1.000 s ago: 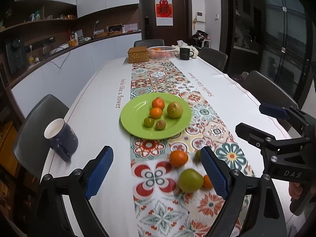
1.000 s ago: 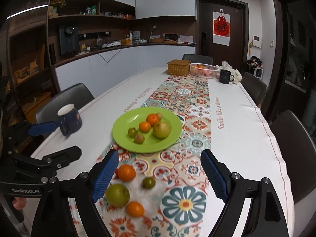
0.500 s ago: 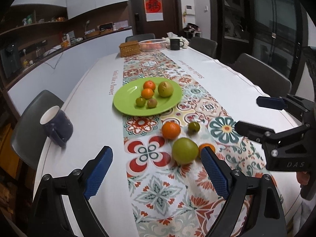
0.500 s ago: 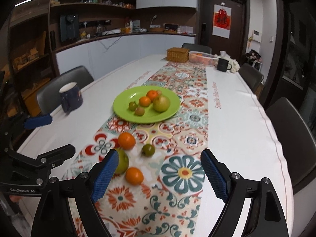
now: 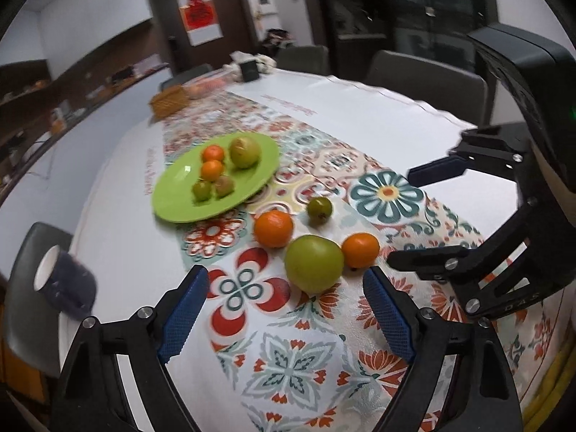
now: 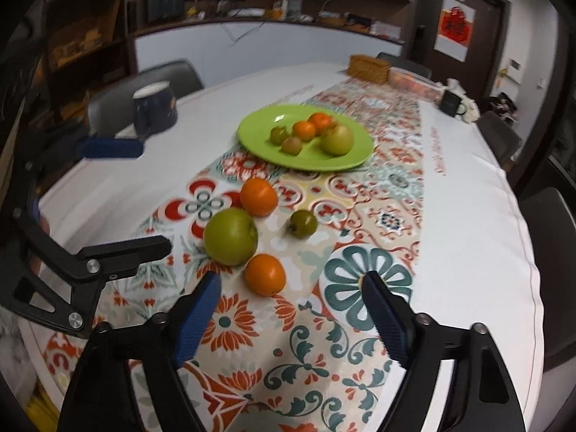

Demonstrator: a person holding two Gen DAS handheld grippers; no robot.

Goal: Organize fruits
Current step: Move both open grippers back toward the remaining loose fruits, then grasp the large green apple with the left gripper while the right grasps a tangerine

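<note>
Green apple (image 5: 314, 268) just beyond left hand-held gripper (image 5: 286, 318), jaws apart

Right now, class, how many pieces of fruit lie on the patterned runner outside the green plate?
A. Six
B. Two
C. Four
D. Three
C: off the green plate, four lie on the runner: a large green fruit, a small green fruit, a far orange and a near orange.
</note>
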